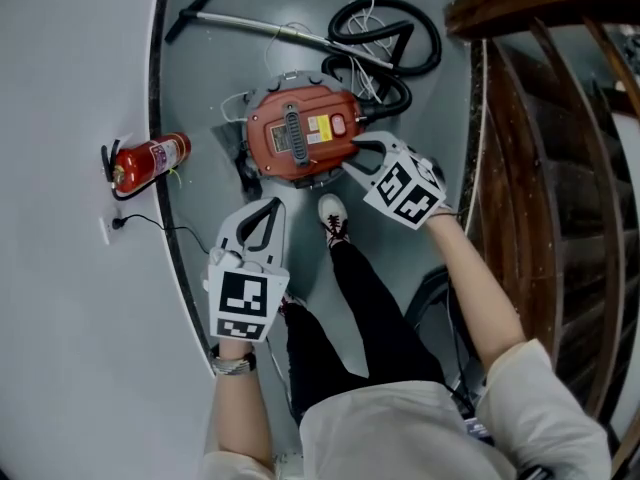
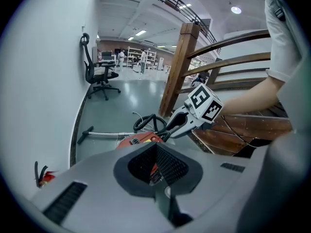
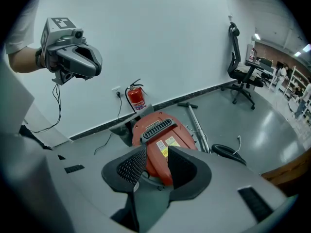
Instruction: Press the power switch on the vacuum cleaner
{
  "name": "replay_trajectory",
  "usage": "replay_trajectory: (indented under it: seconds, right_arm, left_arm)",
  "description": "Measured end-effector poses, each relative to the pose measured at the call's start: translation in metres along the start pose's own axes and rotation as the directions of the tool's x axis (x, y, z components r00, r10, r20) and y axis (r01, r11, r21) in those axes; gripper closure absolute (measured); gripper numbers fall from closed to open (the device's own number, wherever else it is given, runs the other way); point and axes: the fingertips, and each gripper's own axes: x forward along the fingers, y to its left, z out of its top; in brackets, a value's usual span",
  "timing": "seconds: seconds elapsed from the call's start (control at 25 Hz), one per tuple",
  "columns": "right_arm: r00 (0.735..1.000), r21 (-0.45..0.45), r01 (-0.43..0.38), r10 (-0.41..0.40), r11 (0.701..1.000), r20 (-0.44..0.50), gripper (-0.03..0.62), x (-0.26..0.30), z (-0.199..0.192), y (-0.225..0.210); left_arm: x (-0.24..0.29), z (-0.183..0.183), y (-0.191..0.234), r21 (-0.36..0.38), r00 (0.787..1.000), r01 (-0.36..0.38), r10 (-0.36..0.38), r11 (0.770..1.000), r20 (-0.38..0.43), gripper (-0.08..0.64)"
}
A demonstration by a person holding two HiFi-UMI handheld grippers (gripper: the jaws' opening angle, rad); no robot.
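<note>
Fire extinguisher (image 1: 150, 161) against wall (image 1: 70, 298), far left. Left gripper (image 1: 268, 208) above floor (image 1: 200, 78), fingers together, holding nothing. Red vacuum cleaner (image 1: 300, 133) on floor at centre, hose (image 1: 435, 43) behind. Right gripper (image 1: 352, 158) over its right edge, fingers apart, empty. Wooden railing (image 1: 530, 3) far right.

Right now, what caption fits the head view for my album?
Open right gripper points at the red vacuum cleaner; shut left gripper hangs nearby.
</note>
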Motion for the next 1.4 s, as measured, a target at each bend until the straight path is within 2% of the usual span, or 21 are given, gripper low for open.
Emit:
replay_trajectory:
  seconds: [0.52, 0.72, 1.08, 1.28, 1.4]
  right_arm:
    - [0.996, -0.088, -0.04, 0.032, 0.995, -0.085, 0.453, 0.048, -0.029, -0.009]
    - [0.994, -0.053, -0.038, 0.032, 0.998, -0.107, 0.452, 0.061, -0.037, -0.015]
    - [0.989, 0.02, -0.054, 0.056, 0.998, -0.135, 0.451, 0.088, -0.042, -0.019]
    - [0.98, 0.014, -0.066, 0.068, 0.998, -0.186, 0.451, 0.097, -0.052, -0.016]
    - [0.982, 0.013, -0.046, 0.047, 0.999, -0.182, 0.451, 0.097, -0.055, -0.019]
  left_arm:
    - [0.027, -0.022, -0.003, -0.034, 0.999, 0.008, -0.009, 0.999, -0.032, 0.56]
    - [0.025, -0.036, -0.011, -0.047, 0.998, 0.025, -0.027, 0.999, -0.057, 0.56]
    - [0.026, -0.041, -0.014, -0.056, 0.997, 0.033, -0.036, 0.998, -0.063, 0.56]
    - [0.028, -0.045, -0.016, -0.056, 0.997, 0.04, -0.044, 0.998, -0.068, 0.56]
    - [0.028, -0.045, -0.017, -0.056, 0.997, 0.043, -0.047, 0.997, -0.065, 0.56]
